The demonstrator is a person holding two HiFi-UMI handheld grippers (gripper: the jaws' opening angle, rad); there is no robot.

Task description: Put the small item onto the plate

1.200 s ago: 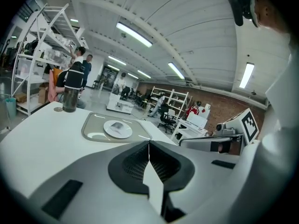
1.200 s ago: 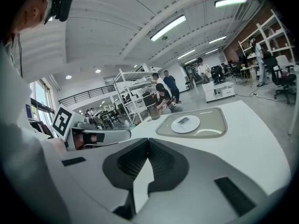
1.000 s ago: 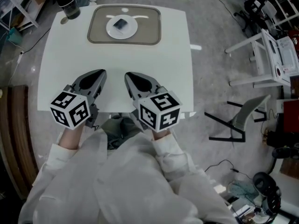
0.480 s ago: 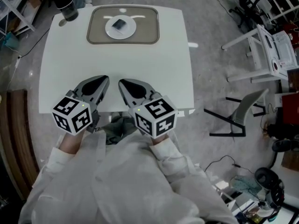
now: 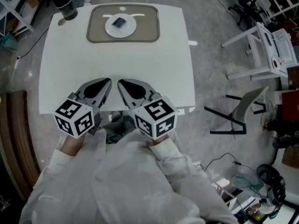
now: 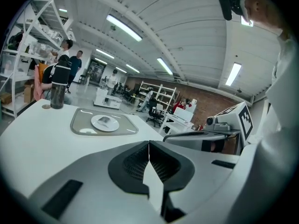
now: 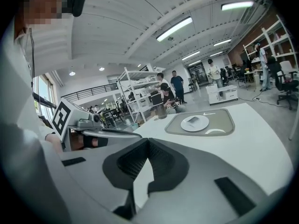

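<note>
A small dark item (image 5: 119, 22) lies on the white plate (image 5: 127, 31), which rests on a grey tray (image 5: 93, 36) at the table's far end. My left gripper (image 5: 109, 81) and right gripper (image 5: 119, 82) hover side by side over the table's near edge, far from the plate. Both are shut and hold nothing. In the left gripper view its jaws (image 6: 149, 144) meet, and the plate (image 6: 99, 124) with the item (image 6: 107, 120) lies ahead. From the right gripper (image 7: 148, 140), the plate (image 7: 200, 124) and the item (image 7: 193, 120) sit ahead to the right.
A dark bottle (image 5: 63, 1) stands at the table's far left corner beside the tray. To the right of the table, a grey chair (image 5: 240, 115) and a white frame (image 5: 261, 45) stand on the floor. A brown bench (image 5: 16, 139) runs along the left. People stand beyond the table (image 7: 177, 85).
Both grippers have drawn back toward the near table edge and come closer together. They stay shut. The item stays on the plate.
</note>
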